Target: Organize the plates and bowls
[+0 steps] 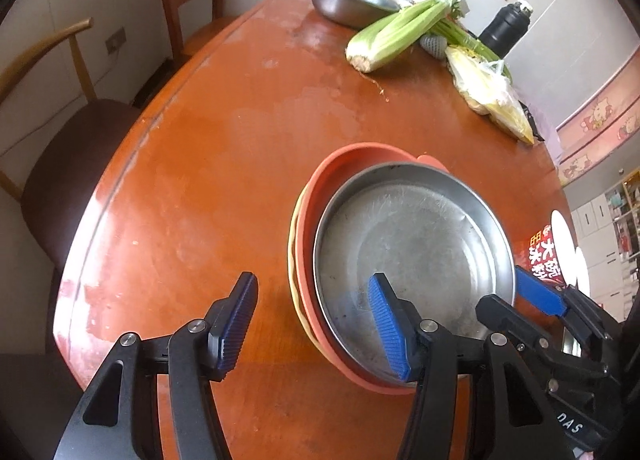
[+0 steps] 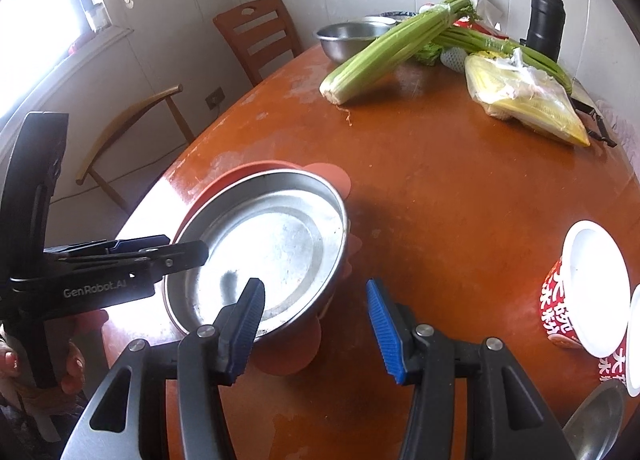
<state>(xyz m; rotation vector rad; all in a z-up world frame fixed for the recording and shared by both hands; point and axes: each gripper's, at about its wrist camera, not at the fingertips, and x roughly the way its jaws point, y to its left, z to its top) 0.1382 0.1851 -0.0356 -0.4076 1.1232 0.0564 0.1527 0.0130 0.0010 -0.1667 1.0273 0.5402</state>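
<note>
A steel plate point(image 1: 420, 252) sits in an orange plastic plate point(image 1: 336, 176), which rests on a yellow one point(image 1: 295, 260), near the table's front. The stack also shows in the right wrist view point(image 2: 272, 244). My left gripper point(image 1: 312, 324) is open, with its right finger over the stack's near rim and its left finger over bare table. My right gripper point(image 2: 316, 324) is open and empty, with its left finger over the steel plate's near rim. It also shows in the left wrist view point(image 1: 516, 300) at the plate's right edge. A steel bowl point(image 1: 352, 0) stands at the far side.
Celery point(image 1: 400, 32), bagged corn point(image 1: 492, 100) and a black flask point(image 1: 508, 28) lie at the back of the round wooden table point(image 1: 224, 164). Paper noodle bowls point(image 2: 588, 292) and a steel dish point(image 2: 596, 428) stand at the right. Chairs point(image 1: 60, 132) stand at the left.
</note>
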